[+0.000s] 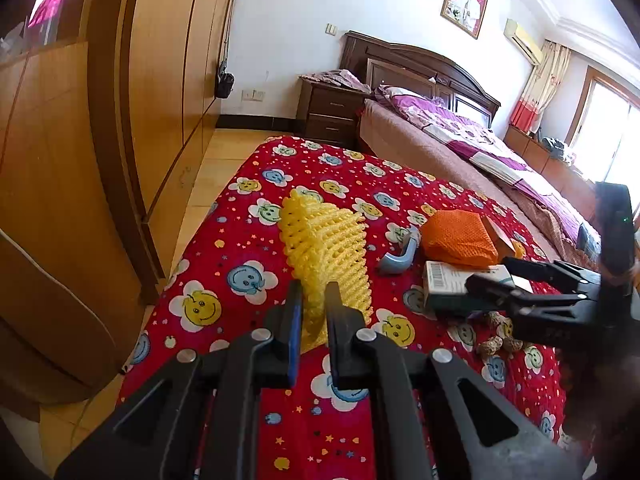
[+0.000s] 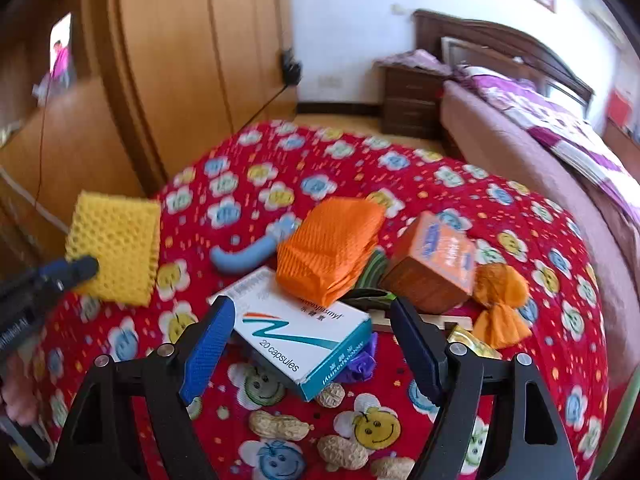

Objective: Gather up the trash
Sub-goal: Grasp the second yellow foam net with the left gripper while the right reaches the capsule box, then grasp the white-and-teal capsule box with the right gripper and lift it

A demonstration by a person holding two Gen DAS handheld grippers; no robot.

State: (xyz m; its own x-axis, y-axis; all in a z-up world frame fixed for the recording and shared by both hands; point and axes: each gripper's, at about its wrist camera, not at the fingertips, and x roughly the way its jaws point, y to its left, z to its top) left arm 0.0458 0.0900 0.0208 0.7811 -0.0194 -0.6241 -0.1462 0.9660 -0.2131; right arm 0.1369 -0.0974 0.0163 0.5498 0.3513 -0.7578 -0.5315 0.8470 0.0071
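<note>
1. While the left gripper [image 1: 313, 300] pinches the yellow foam fruit net [image 1: 324, 248] between its closed fingers, the net juts forward past the fingertips, lifted above the red smiley-flower cloth [image 1: 248, 216].
2. Seen from the right wrist, that net [image 2: 114, 248] hangs at the far left, clear of the clutter.
3. The right gripper [image 2: 312, 336] has its fingers spread wide, with nothing clamped.
4. A white-and-teal capsule box [image 2: 304, 340] lies on the cloth between the two blue pads [image 2: 208, 344], neither pad touching it.
5. An orange foam net [image 2: 328, 256] rests on the box's far end, beside a blue curved handle [image 2: 248, 252] and an orange carton [image 2: 434, 264].
6. Peanuts [image 2: 280, 426] lie nearer, below the box.
</note>
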